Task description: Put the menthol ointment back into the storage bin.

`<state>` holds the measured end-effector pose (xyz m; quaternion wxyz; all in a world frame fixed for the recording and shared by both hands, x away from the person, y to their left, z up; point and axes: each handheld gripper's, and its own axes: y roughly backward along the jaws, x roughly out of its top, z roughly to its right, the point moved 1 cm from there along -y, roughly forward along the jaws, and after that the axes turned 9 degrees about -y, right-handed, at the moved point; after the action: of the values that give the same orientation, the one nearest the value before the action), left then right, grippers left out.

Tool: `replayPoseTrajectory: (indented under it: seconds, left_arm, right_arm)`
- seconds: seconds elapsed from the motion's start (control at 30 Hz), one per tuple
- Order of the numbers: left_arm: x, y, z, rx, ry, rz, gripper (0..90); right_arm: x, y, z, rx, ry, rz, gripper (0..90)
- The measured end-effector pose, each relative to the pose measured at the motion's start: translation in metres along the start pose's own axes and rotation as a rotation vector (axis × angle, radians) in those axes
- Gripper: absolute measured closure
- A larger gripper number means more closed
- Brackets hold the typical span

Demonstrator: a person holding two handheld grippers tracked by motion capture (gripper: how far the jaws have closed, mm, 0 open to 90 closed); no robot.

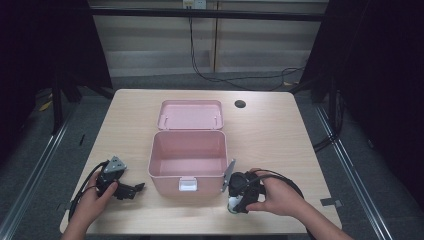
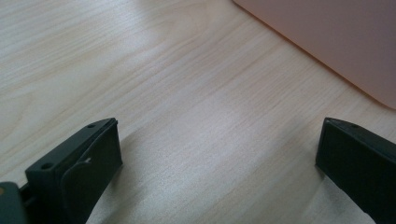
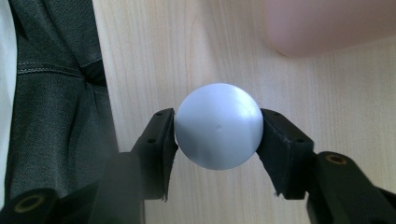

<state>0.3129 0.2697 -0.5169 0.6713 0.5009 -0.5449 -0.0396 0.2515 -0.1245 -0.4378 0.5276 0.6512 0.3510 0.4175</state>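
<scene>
High view: my right gripper [image 1: 234, 206], lower right, beside the pink box [image 1: 187, 160]. Right gripper view: I've clamped a white ball [image 3: 218, 126], frame centre. Left gripper view: my left gripper [image 2: 219, 154] gapes wide over bare table [image 2: 140, 70].

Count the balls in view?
1. A white ball is clamped between the right gripper jaws, above the table just right of the open pink box. Box interior looks empty.
</scene>
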Motion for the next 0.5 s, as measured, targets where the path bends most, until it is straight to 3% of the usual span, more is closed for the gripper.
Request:
replayPoseTrajectory:
  seconds: [0.17,0.5]
  left_arm:
    - [0.0,0.0,0.0,-0.001,-0.001,0.0,0.0]
    - [0.0,0.0,0.0,-0.004,0.002,0.002,0.0]
  right_arm:
    - [0.0,0.0,-0.001,0.01,0.023,0.008,50.6]
    - [-0.001,0.026,0.003,0.022,-0.007,0.027,50.7]
